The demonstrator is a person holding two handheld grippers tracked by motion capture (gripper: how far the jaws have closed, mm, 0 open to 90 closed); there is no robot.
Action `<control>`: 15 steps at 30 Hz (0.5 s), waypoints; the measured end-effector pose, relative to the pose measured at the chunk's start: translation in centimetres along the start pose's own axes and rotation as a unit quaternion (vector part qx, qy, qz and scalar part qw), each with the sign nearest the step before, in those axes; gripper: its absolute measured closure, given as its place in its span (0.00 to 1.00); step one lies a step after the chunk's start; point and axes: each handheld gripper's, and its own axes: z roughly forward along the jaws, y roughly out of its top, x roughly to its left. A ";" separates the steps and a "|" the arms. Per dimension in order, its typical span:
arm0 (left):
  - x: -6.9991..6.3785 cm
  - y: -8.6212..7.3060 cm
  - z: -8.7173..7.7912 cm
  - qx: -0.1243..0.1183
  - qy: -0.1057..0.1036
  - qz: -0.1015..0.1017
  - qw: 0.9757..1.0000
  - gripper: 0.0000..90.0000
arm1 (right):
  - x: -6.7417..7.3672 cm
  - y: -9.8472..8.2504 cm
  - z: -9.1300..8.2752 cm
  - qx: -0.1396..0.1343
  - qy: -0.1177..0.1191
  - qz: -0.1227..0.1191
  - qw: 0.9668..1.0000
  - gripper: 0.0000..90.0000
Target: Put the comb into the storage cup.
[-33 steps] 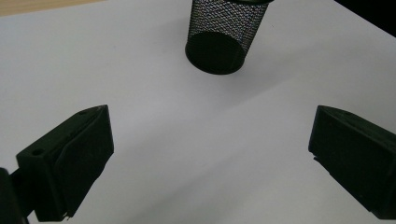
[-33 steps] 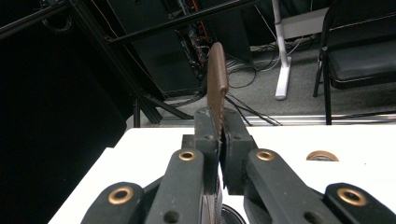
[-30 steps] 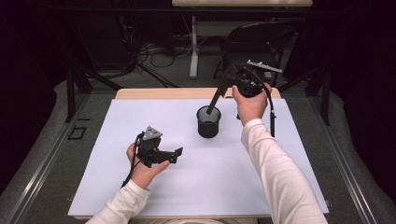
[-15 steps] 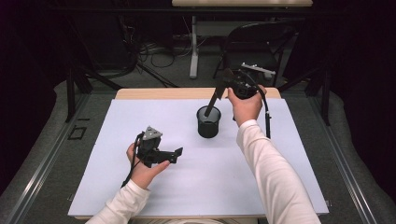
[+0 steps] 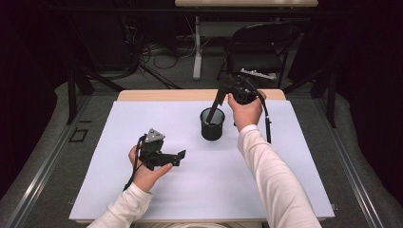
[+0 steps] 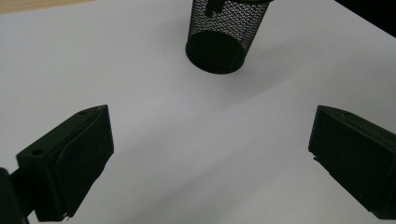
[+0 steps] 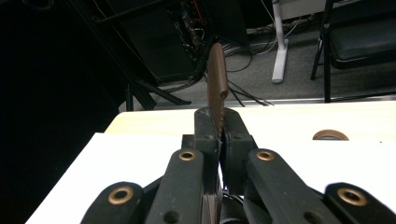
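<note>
Right claw (image 5: pixel 223 95) pinching brown flat tool (image 7: pixel 217 86), tilting it over mesh cup (image 5: pixel 212 124) for drop-in; left claw (image 5: pixel 177 157), cup's 8 o'clock, spread, idling on table (image 5: pixel 285 171).

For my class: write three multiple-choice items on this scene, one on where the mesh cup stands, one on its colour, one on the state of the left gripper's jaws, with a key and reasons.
1. Where does the mesh cup stand?
A. on the white sheet
B. on the floor
C. on the chair

2. What colour is the cup?
A. red
B. black
C. yellow

3. How do the left gripper's jaws stand?
A. shut on the cup
B. shut on a pen
C. open, with nothing between them

Key:
1 A, the high view shows it on the sheet, near the far edge.
2 B, its mesh is black in the high view and the left gripper view.
3 C, the left gripper view shows both jaws wide apart over bare sheet.
</note>
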 end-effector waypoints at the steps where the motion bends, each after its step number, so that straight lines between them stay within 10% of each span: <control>1: 0.0 0.0 0.0 0.001 0.000 0.001 1.000 0.00 | 0.0 -0.1 0.1 0.002 0.001 0.001 1.000 0.97; 15: 0.0 0.0 0.0 0.003 0.000 0.001 1.000 0.00 | -0.2 -1.9 1.2 0.024 -0.001 0.000 1.000 0.97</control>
